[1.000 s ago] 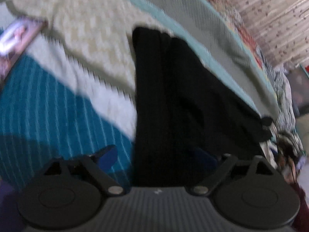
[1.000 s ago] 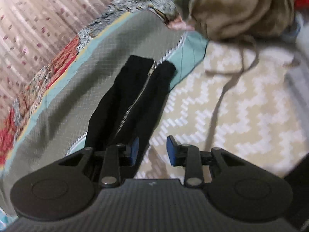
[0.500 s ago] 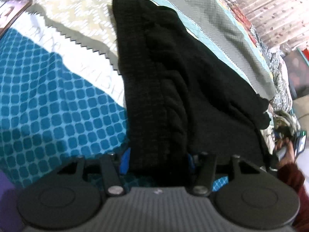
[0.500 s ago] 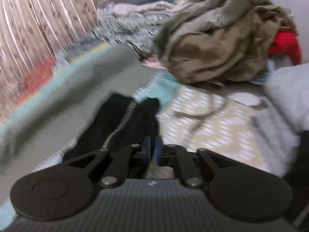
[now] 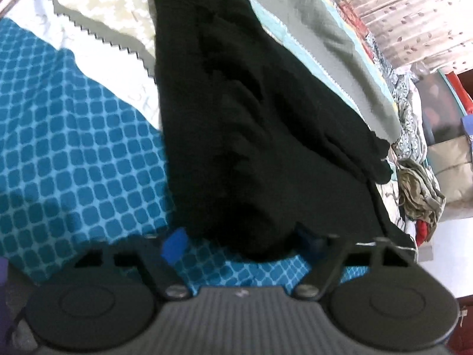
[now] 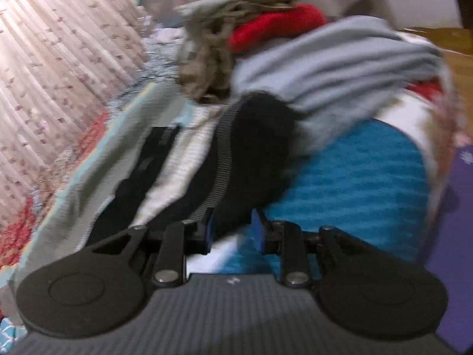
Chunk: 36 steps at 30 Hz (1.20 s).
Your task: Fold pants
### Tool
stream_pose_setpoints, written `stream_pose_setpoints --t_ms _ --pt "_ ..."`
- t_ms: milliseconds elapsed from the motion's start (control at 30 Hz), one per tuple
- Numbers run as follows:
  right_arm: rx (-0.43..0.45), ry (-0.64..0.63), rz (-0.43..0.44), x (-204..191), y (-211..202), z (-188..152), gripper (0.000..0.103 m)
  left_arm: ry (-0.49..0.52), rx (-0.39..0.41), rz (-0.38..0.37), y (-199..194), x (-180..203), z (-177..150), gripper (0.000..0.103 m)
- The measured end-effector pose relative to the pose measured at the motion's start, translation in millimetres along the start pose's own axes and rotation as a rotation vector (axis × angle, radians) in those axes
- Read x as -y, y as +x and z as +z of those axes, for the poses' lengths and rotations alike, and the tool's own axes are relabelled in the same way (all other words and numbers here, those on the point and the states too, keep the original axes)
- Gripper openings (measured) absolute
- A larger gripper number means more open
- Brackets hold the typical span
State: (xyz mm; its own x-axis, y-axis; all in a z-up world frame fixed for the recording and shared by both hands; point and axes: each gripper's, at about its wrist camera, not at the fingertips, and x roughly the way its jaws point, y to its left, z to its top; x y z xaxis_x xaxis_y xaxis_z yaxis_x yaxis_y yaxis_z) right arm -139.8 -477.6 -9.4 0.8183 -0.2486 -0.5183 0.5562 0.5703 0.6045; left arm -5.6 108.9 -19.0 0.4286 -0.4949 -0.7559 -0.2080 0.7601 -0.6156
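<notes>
Left wrist view: the left gripper has its blue fingers spread on either side of the near end of the black pants. Its jaws are opening, the cloth bunched between them; the left finger stands clear of the fabric, while the right one is half hidden under the fold, so a firm pinch cannot be told. From the fingers the pants stretch away as a long folded strip, lying on a teal checked bedspread to the left and a grey quilt to the right. Beyond its far right end sits a heap of crumpled clothes.

Right wrist view, blurred: the right gripper has its jaws opening, with a black fold of the pants and its grey ribbed band between the fingers. Whether the pads press on it cannot be told. Ahead of the fingers rises a pile of laundry, grey, red and tan; a patterned curtain hangs far left.
</notes>
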Motion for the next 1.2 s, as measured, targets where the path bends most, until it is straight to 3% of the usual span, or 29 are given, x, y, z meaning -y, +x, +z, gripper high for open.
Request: stream_pose_setpoints --t_ms 133,233,267,300,367,500,567,633,700,800,833,867,900,967,1033,1100,1200 --pt "0.015 0.084 0.023 11 20 6 0.032 -0.059 -0.021 0.011 5 -6 3 0.021" --pt "0.029 0.109 0.010 10 37 12 0.033 -0.071 0.003 0.015 -9 -9 6 0.017" --pt "0.024 0.111 0.015 8 40 15 0.024 -0.073 0.014 0.017 -15 -9 8 0.016" --pt "0.025 0.104 -0.004 1 43 19 0.009 -0.078 0.030 0.014 -24 -10 12 0.016" --pt "0.083 0.089 -0.051 -5 29 26 0.009 -0.091 0.069 0.009 -43 -11 19 0.015" --pt "0.262 0.044 -0.041 -28 -23 40 0.007 -0.113 0.171 0.041 -98 -21 31 0.014" --pt "0.287 0.002 -0.052 -34 -37 41 0.005 -0.127 0.190 0.063 -119 -33 33 0.014" --pt "0.263 -0.045 -0.068 -34 -38 36 0.006 -0.129 0.169 0.068 -122 -44 31 0.016" --pt "0.222 -0.084 -0.152 -28 -30 23 0.006 -0.109 0.121 0.112 -109 -49 24 0.019" --pt "0.154 -0.060 -0.280 -5 -19 0 0.006 -0.067 0.045 0.272 -73 -50 9 0.023" --pt "0.130 -0.032 -0.318 6 -18 -7 0.006 -0.062 0.020 0.300 -68 -60 4 0.028" --pt "0.114 -0.010 -0.347 14 -15 -10 0.007 -0.074 -0.004 0.310 -60 -64 -1 0.040" --pt "0.113 0.016 -0.361 21 -16 -13 0.015 -0.085 -0.015 0.311 -60 -71 -4 0.044" --pt "0.148 0.049 -0.388 24 -24 -11 0.028 -0.086 -0.009 0.289 -67 -77 -6 0.049" --pt "0.202 0.040 -0.409 20 -31 -2 0.028 -0.069 0.024 0.272 -82 -76 -3 0.058" --pt "0.271 0.026 -0.445 15 -41 6 0.028 -0.055 0.080 0.254 -104 -76 1 0.059" --pt "0.318 0.005 -0.389 2 -50 10 0.028 -0.080 0.195 0.211 -137 -80 10 0.064"
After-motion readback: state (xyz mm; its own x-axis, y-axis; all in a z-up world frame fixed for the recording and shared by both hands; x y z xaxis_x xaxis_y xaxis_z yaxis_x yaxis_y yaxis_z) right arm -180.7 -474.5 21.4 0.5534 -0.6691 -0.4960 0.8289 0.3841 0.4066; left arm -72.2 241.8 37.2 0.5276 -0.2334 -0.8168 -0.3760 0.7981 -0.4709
